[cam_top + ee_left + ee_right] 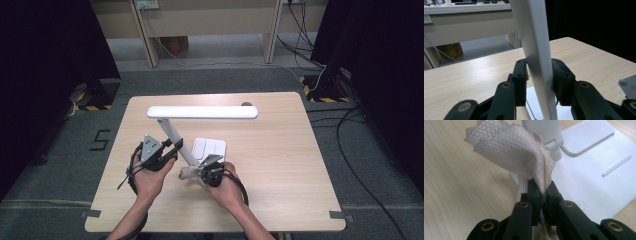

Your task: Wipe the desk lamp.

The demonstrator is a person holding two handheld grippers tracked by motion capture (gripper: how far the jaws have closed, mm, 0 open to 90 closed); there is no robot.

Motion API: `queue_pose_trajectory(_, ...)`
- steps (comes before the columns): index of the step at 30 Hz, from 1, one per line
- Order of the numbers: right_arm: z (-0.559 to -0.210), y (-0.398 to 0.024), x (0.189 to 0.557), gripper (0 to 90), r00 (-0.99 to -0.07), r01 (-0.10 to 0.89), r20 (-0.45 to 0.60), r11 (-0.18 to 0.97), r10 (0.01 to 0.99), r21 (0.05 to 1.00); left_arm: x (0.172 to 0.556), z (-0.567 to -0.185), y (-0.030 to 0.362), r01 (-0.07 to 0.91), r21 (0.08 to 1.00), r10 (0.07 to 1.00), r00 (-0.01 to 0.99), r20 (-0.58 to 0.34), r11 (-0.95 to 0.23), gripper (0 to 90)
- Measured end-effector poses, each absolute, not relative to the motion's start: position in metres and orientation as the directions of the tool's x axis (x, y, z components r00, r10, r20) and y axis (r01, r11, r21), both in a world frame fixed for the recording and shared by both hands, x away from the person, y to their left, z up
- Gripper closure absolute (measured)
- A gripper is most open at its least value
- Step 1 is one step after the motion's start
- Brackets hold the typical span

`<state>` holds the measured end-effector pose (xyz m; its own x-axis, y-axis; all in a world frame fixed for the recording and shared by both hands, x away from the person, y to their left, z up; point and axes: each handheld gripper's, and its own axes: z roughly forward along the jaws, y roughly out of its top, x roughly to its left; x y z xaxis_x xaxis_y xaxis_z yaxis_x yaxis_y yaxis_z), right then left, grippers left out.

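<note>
Left gripper: jaws closed onto the lamp arm, one pad on each side, nothing else between them; seen close in the left gripper view.
Lamp arm: white slanted stem, rising from the base up and away to the lamp head; pinched partway up its length.
Lamp head: long white bar, lying level across the far half of the table, well apart from both hands.
Table: light wood top, bearing the whole desk lamp near its middle.
Lamp base: flat white plate with grooved panels, resting on the table between the two grippers, just beyond the right one.
Cloth: pale netted wiping rag, bunched, its free end fanned out beside the foot of the lamp arm; whether it touches the arm cannot be told.
Right gripper: jaws almost fully shut, clamping a fold of the cloth.
Step in hand (judged): lamp steadied by the left gripper, cloth brought to the lower joint for wiping.
Next move (judged): press the cloth against the arm and draw it along the stem; left grip must hold firm so that the lamp does not tip or slide.
</note>
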<state>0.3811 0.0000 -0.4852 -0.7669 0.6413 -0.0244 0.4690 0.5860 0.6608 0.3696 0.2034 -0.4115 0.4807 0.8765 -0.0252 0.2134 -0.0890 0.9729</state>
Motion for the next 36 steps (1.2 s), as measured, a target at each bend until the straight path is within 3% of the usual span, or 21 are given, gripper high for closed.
queue_pose_trajectory(24, -0.483, -0.036, 0.384, 85.7, -0.693, 0.534, -0.033, 0.545, 0.720, 0.646, 0.368, -0.411, 0.203, 0.216, 0.973, 0.879, 0.476, -0.028, -0.086, 66.2)
queue_pose_trajectory(36, -0.459, -0.019, 0.393, 85.7, -0.670, 0.494, 0.000, 0.446, 0.742, 0.746, 0.371, -0.406, 0.204, 0.199, 0.978, 0.869, 0.492, -0.047, -0.060, 58.8)
